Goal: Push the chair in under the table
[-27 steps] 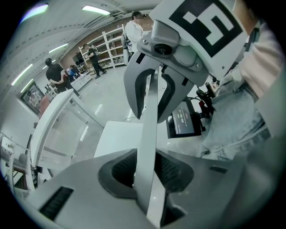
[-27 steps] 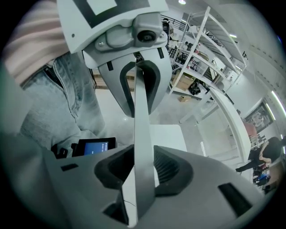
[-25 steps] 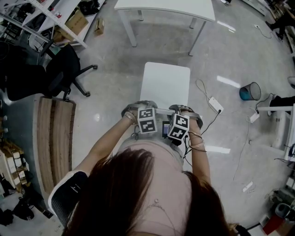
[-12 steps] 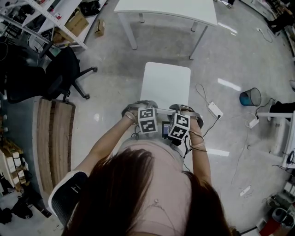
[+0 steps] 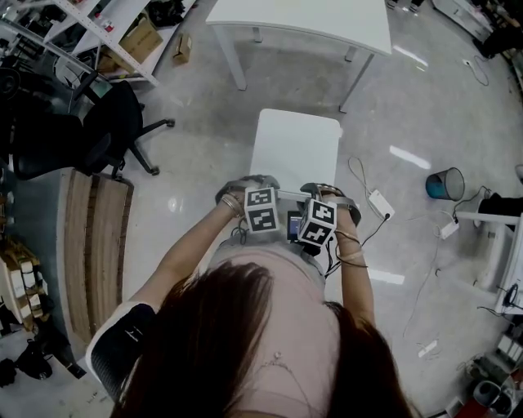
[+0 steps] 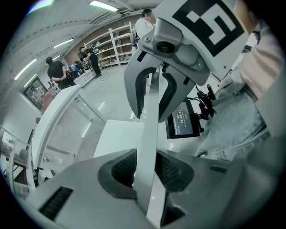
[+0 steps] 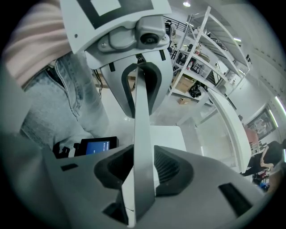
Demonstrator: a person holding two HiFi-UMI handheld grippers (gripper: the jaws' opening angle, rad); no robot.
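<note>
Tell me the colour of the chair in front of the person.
White. The chair shows best in the head view.

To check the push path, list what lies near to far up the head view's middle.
Left claw and right claw, shut on the chair backrest → white chair seat → grey floor → white table.

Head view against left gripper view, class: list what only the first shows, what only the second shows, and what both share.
Only the head view: the black office chair, the blue bin, the person's hair. Only the left gripper view: the left hand-held gripper shut on the backrest, and people by distant shelves. Both: the white chair seat and the white table.
</note>
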